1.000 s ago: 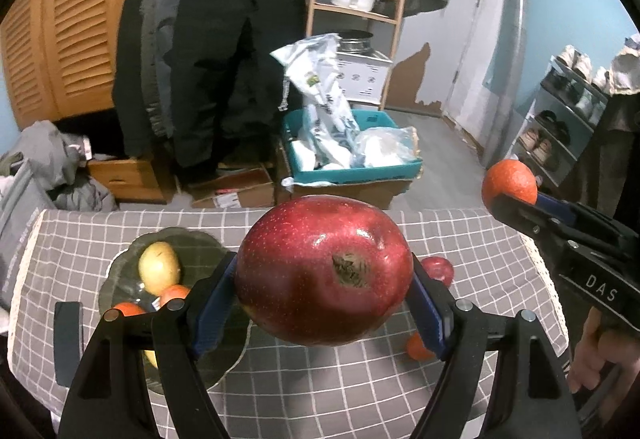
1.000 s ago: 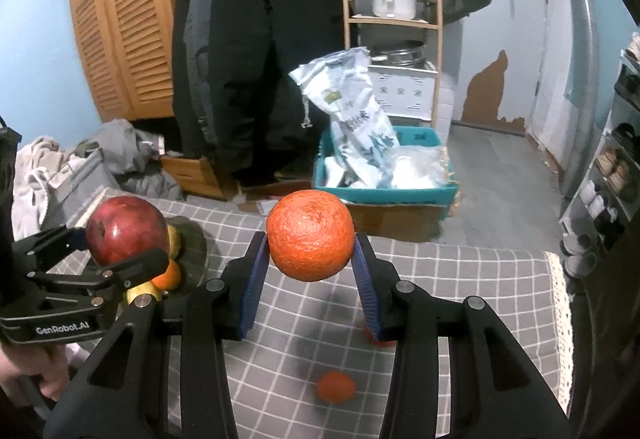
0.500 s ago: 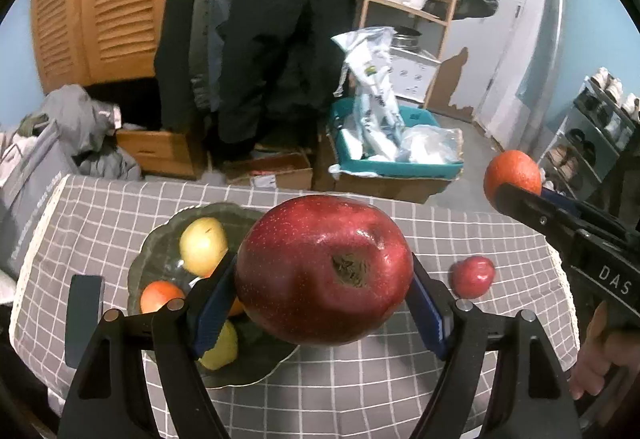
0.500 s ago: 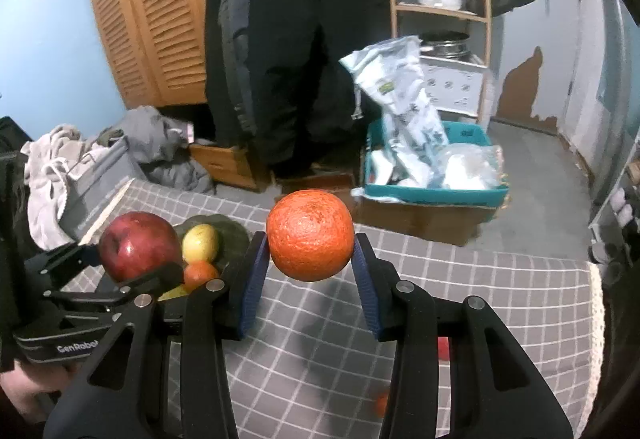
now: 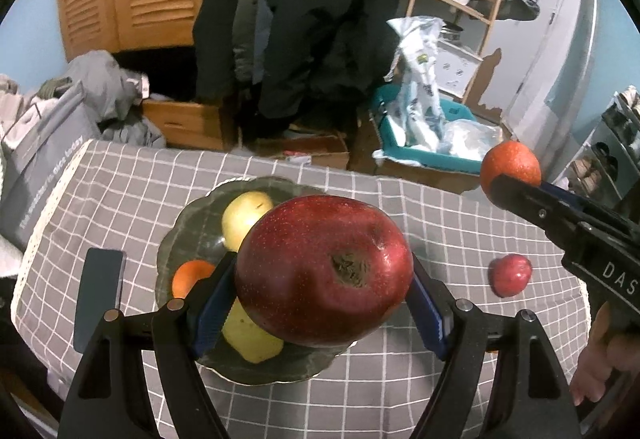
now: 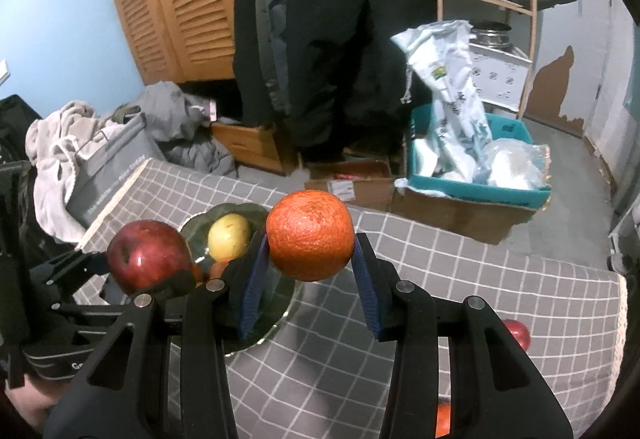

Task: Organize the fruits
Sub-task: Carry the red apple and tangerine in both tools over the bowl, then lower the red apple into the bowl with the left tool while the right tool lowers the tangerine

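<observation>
My left gripper (image 5: 320, 303) is shut on a large red apple (image 5: 324, 271), held above the dark green plate (image 5: 188, 215) on the grey checked tablecloth. The plate holds a yellow fruit (image 5: 244, 215), a small orange (image 5: 190, 275) and another yellow fruit (image 5: 250, 339) under the apple. My right gripper (image 6: 310, 275) is shut on an orange (image 6: 310, 235), to the right of the plate (image 6: 192, 231); from the left wrist it shows at the right with the orange (image 5: 510, 167). The apple (image 6: 148, 255) appears at the left in the right wrist view.
A small red apple (image 5: 510, 273) lies on the cloth at the right, also seen as a red apple (image 6: 518, 333), and a small orange (image 6: 444, 419) lies near the front. A dark flat phone-like object (image 5: 100, 291) lies left of the plate. Beyond the table stand boxes, coats and shelves.
Both grippers have moved left and slightly down with their fruits. The plate now lies under the red apple, and the right gripper's orange is nearer the plate.
</observation>
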A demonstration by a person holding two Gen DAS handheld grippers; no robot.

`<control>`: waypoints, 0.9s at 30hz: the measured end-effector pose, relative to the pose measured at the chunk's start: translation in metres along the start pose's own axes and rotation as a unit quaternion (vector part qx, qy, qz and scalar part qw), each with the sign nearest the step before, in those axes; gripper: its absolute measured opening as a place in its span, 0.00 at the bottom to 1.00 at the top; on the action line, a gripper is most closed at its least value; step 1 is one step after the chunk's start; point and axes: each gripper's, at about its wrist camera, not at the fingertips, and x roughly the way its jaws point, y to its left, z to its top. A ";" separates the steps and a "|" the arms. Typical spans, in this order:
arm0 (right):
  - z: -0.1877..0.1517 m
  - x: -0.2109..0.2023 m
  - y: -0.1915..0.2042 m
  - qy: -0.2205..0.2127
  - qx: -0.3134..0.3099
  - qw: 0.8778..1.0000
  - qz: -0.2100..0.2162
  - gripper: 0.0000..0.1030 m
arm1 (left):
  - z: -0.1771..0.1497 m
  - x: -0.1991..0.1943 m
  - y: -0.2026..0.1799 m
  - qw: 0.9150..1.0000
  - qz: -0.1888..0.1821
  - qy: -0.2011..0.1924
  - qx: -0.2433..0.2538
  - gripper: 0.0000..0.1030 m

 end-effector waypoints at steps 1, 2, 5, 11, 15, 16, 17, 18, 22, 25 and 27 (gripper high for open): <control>0.000 0.003 0.002 0.003 0.000 1.000 0.001 0.40 | -0.001 0.003 0.003 1.000 0.000 0.004 -0.002 0.78; 0.000 0.007 0.003 0.006 -0.001 1.000 0.002 0.40 | -0.003 0.007 0.006 1.000 0.000 0.010 -0.005 0.78; -0.002 0.019 0.007 0.019 -0.003 1.000 0.004 0.40 | -0.008 0.020 0.014 0.999 -0.003 0.031 -0.012 0.78; -0.012 0.047 0.010 0.050 -0.007 0.999 0.008 0.40 | -0.020 0.049 0.017 0.997 0.002 0.069 -0.014 0.78; -0.020 0.058 0.006 0.065 -0.002 0.998 0.009 0.40 | -0.025 0.062 0.017 0.996 -0.001 0.087 -0.019 0.78; -0.022 0.060 0.005 0.069 0.001 0.998 0.011 0.40 | -0.027 0.065 0.017 0.996 -0.002 0.092 -0.020 0.78; -0.023 0.061 0.004 0.071 0.004 0.997 0.013 0.40 | -0.027 0.068 0.016 0.995 -0.003 0.096 -0.021 0.78; -0.024 0.062 0.003 0.074 0.005 0.997 0.014 0.40 | -0.028 0.070 0.016 0.995 -0.003 0.101 -0.020 0.78; -0.027 0.066 0.001 0.081 0.006 0.997 0.014 0.40 | -0.032 0.081 0.015 0.993 -0.004 0.120 -0.023 0.78; -0.027 0.065 0.000 0.083 0.009 0.996 0.014 0.40 | -0.035 0.088 0.015 0.991 -0.004 0.133 -0.026 0.78; -0.027 0.065 -0.001 0.082 0.011 0.996 0.013 0.40 | -0.035 0.090 0.015 0.990 -0.003 0.137 -0.023 0.78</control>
